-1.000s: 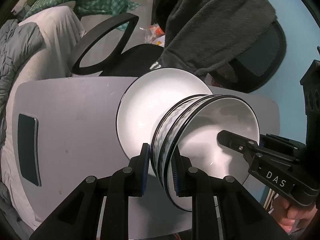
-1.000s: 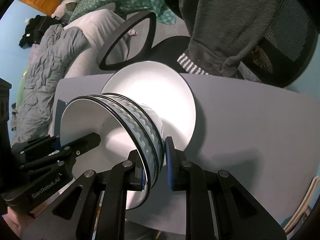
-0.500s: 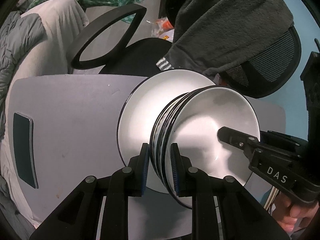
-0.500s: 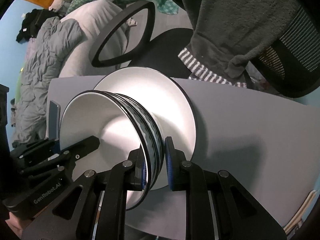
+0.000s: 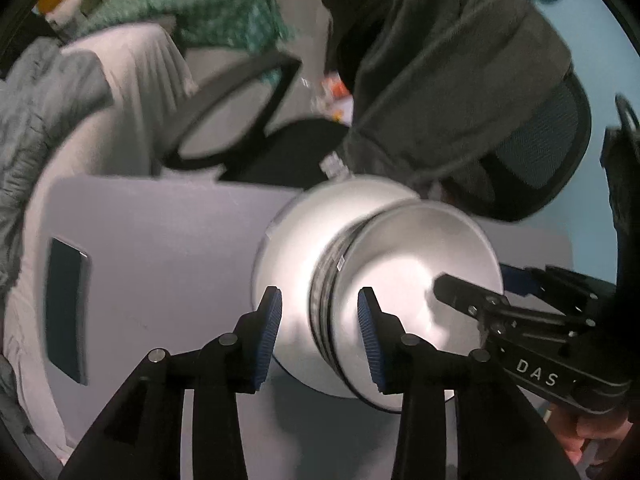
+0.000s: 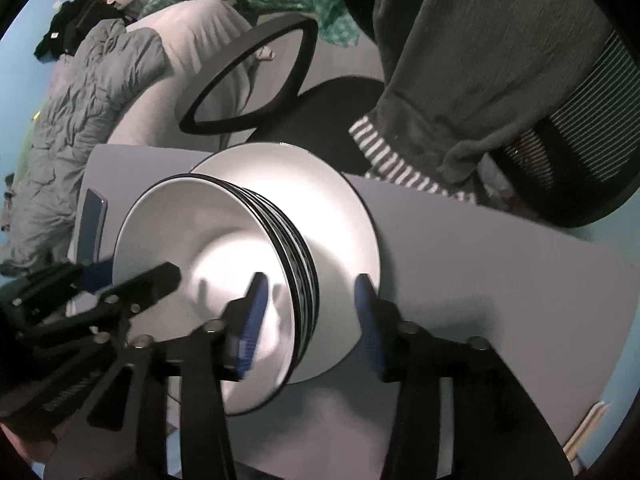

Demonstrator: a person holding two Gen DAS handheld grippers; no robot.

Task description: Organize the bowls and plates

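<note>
A stack of white bowls with dark rims (image 5: 420, 264) (image 6: 192, 248) sits on a white plate (image 5: 304, 224) (image 6: 320, 184) on the grey table (image 5: 160, 240) (image 6: 480, 280). My left gripper (image 5: 318, 300) straddles the stack's rim on one side. Its jaws are opening and the blue pads stand off the rim. My right gripper (image 6: 310, 284) straddles the opposite rim, also opening, with its pads clear of it. Each gripper shows in the other's view: the right gripper (image 5: 476, 280) and the left gripper (image 6: 128, 276). The left wrist view is blurred.
A dark phone (image 5: 66, 312) (image 6: 90, 220) lies flat near the table's left edge. Behind the table stands a black office chair (image 5: 240, 120) (image 6: 256, 80) with a grey garment (image 5: 440, 60) (image 6: 460, 40) draped over its back. Bedding lies at the left.
Both grippers were shut on the bowl stack's rim; now their jaws have spread and let go. The bowls have come down onto the plate. The left view has lifted slightly.
</note>
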